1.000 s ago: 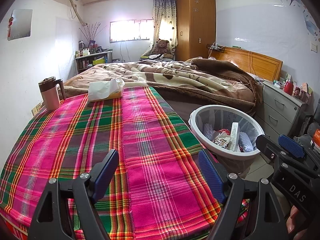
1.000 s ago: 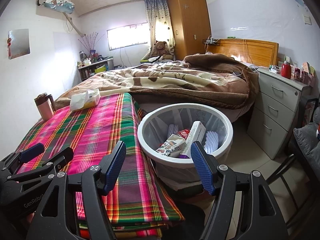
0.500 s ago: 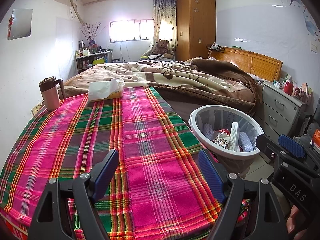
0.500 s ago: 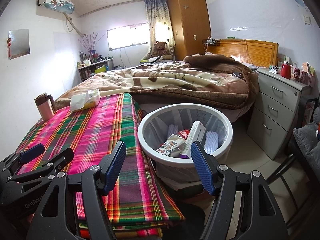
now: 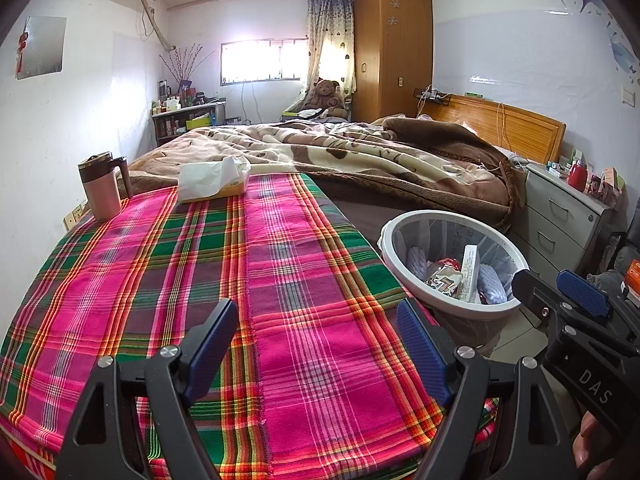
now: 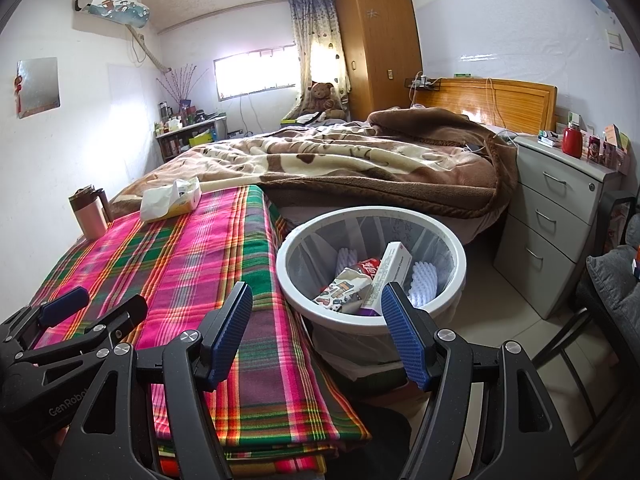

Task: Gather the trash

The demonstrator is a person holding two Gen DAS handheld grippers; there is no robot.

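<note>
A white waste basket (image 6: 372, 320) stands on the floor right of the table; it also shows in the left wrist view (image 5: 452, 308). It holds a white box (image 6: 388, 276), a printed wrapper (image 6: 344, 290) and pale foam pieces (image 6: 424, 280). My left gripper (image 5: 318, 350) is open and empty above the near part of the plaid tablecloth (image 5: 200, 272). My right gripper (image 6: 316, 330) is open and empty, near the basket's front rim. Each gripper shows at the edge of the other's view.
A tissue box (image 5: 212, 180) and a pink mug (image 5: 102, 192) stand at the table's far end. A bed with a brown blanket (image 6: 360, 160) lies behind. A grey drawer unit (image 6: 560, 216) stands at the right, a chair (image 6: 608, 320) nearer.
</note>
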